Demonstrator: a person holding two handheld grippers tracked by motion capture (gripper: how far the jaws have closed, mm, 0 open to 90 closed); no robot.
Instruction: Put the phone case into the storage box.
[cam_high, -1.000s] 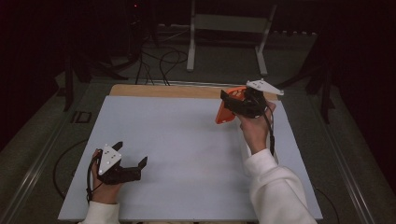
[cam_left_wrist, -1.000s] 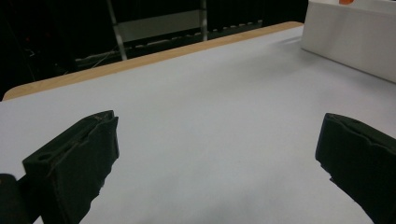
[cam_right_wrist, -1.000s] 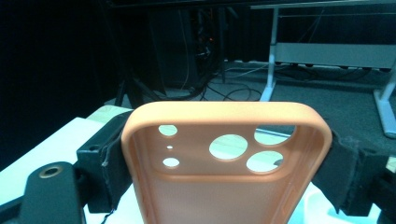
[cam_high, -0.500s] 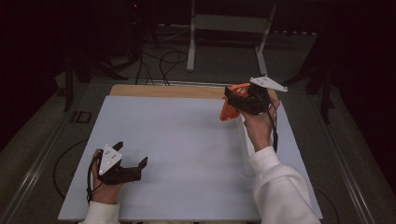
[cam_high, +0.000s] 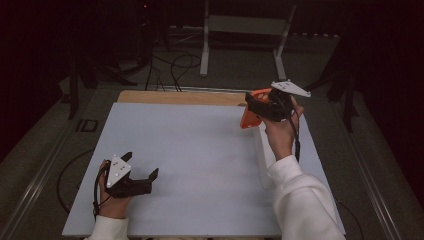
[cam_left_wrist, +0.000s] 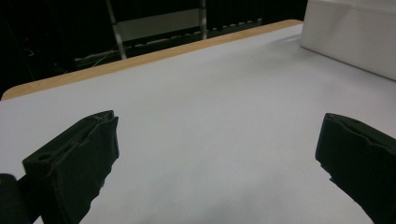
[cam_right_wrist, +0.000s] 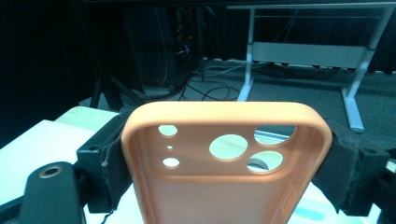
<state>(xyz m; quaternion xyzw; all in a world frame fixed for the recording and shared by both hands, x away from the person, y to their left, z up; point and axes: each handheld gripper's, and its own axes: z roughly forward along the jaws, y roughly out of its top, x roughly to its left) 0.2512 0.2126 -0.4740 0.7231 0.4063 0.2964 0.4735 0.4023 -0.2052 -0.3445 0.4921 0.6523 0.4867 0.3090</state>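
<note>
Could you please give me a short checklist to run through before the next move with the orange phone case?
1. Right gripper clamps the orange phone case on both long edges: ok.
2. Case lifted off the white table: ok.
3. Left gripper open, holding nothing: ok.
4. White box apart from the left gripper: ok.
5. Camera cut-outs intact: ok.
6. Where the case should go: cannot tell.

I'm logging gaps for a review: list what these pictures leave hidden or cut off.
- Orange phone case: lower part cut off by the bottom edge of the right gripper view; in the high view the right tongs and hand cover most of it.
- White box: cut off by the left gripper view's top and right edges; in the high view the sleeve hides its near end.
</note>
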